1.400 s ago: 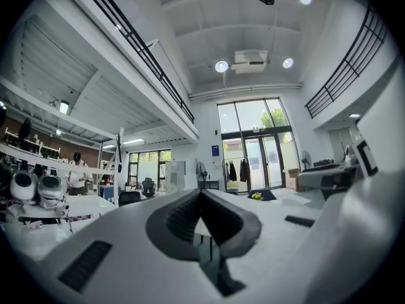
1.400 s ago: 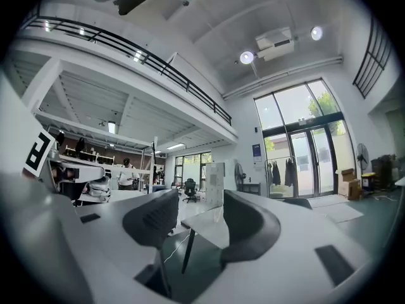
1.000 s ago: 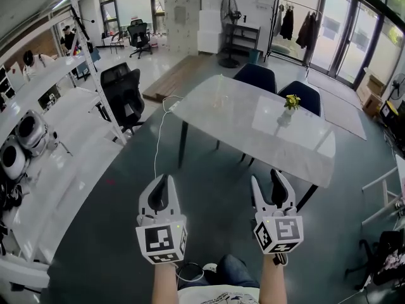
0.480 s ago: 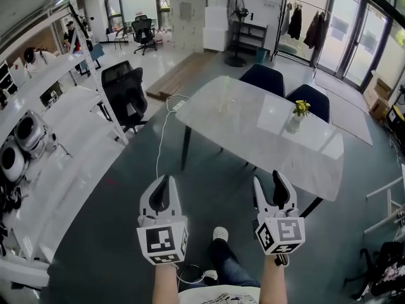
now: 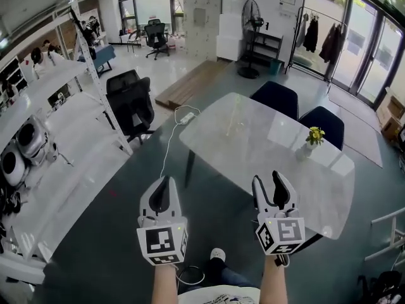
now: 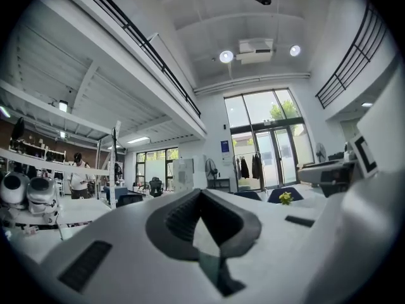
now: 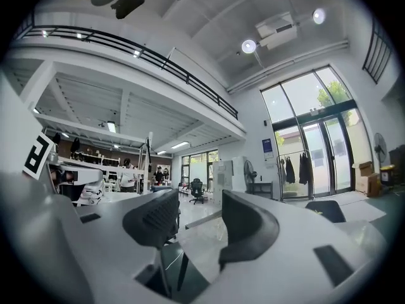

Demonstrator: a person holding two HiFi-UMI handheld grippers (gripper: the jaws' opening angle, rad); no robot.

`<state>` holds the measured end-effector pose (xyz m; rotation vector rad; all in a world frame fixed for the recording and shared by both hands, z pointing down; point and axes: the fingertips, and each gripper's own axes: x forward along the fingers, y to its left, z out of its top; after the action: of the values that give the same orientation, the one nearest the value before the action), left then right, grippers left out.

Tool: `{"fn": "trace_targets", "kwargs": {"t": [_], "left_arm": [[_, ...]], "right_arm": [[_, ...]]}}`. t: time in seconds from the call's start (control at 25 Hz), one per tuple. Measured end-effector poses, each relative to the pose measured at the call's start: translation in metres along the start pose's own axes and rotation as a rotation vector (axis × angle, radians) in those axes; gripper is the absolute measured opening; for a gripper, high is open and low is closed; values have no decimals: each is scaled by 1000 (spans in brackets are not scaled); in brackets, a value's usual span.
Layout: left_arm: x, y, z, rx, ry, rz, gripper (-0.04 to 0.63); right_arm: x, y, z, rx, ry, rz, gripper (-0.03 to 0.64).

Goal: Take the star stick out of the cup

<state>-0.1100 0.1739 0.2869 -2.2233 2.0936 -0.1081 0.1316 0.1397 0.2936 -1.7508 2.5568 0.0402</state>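
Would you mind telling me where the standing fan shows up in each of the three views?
Head view: the standing fan is near the top edge, right of centre.
Left gripper view: small, at the picture's middle.
Right gripper view: small, slightly right of centre.
Shared landmark: the hanging coats, just right of the fan in every view.

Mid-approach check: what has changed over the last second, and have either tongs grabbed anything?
The person has walked closer to the marble table. The table and the flower vase now sit lower and further right in the head view. Nothing was taken hold of or let go. The left tongs stay shut and empty, and the right tongs stay open. Both are held out in front as before.
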Motion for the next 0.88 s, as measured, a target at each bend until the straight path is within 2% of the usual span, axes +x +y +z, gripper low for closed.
{"fn": "trace_targets", "kwargs": {"t": [0.24, 0.6, 0.88], "left_arm": [[61, -1, 8, 7, -3, 30, 0], [114, -9, -7, 8, 39, 36, 0], [169, 8, -20, 1, 66, 32, 0]], "right_arm": [[63, -28, 4, 4, -9, 33, 216], [113, -56, -13, 33, 22, 42, 216], [168, -63, -29, 42, 55, 36, 216]]}}
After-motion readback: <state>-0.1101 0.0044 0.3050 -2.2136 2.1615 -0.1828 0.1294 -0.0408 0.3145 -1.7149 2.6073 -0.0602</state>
